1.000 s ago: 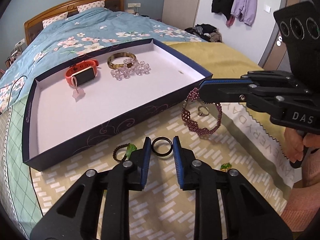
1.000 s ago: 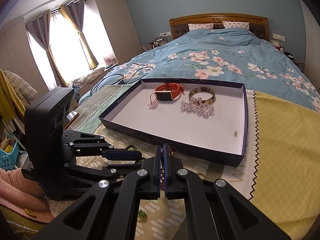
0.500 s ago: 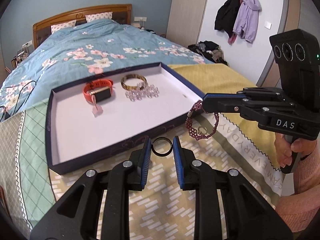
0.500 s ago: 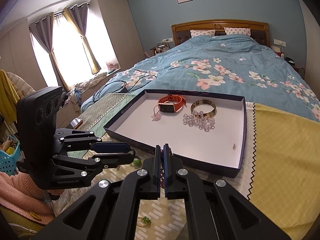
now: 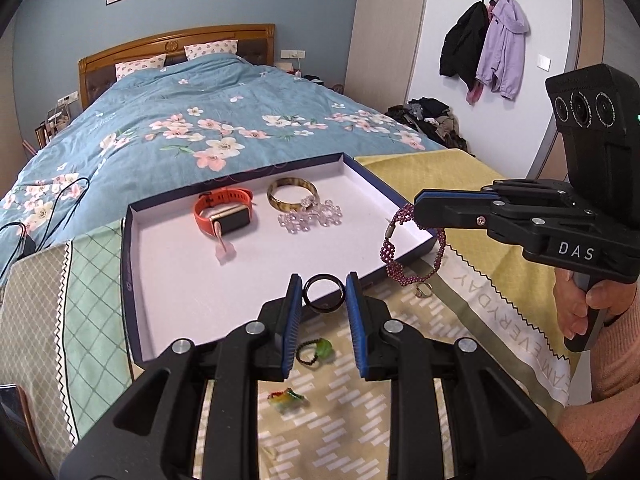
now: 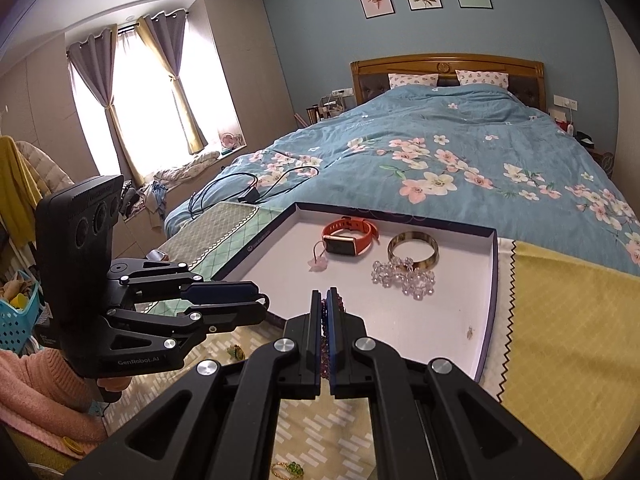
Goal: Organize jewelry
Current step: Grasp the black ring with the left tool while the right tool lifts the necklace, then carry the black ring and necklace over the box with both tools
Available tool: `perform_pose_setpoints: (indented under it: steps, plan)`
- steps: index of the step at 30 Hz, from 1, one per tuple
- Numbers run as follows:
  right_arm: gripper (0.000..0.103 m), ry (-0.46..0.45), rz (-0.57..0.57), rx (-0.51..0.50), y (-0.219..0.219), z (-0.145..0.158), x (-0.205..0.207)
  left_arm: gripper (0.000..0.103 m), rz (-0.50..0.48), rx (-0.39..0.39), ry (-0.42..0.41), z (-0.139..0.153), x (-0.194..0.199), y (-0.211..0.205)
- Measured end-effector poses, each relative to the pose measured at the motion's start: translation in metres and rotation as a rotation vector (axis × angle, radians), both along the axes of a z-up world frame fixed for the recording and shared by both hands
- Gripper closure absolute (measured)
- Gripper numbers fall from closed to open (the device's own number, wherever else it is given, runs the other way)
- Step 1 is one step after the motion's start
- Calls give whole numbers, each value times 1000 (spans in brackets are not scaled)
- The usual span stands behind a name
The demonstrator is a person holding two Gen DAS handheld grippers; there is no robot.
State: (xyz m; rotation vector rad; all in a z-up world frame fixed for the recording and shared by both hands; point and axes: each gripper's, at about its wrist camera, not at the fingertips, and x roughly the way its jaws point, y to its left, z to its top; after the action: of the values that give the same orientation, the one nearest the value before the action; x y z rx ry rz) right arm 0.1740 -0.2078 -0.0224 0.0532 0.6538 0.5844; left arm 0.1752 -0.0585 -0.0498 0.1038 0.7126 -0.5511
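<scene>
The left gripper [image 5: 323, 298] pinches a smooth, glossy black ring [image 5: 323, 293] between its blue pads, held in the air at the near rim of the shallow dark-walled, white-lined tray [image 5: 136, 280]. The right gripper [image 6: 324, 300] is clamped tight on a woven purple beaded bracelet [image 5: 394, 256], which hangs limp at the tray's right corner. In the tray lie an orange-strapped watch [image 5: 224, 216], a mottled amber bangle [image 5: 292, 199] and clear crystal beads [image 5: 310, 218].

Both held pieces, dark ring [image 5: 323, 293] and purple bracelet [image 5: 394, 254], have risen off the cloth [image 5: 348, 412].
</scene>
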Motion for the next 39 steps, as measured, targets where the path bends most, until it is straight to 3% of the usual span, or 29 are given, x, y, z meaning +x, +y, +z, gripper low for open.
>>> perform_pose_setpoints:
  steps: [39]
  plan:
    - [102, 43, -13, 6, 19, -7, 67, 81, 70, 40, 12, -12, 52, 7]
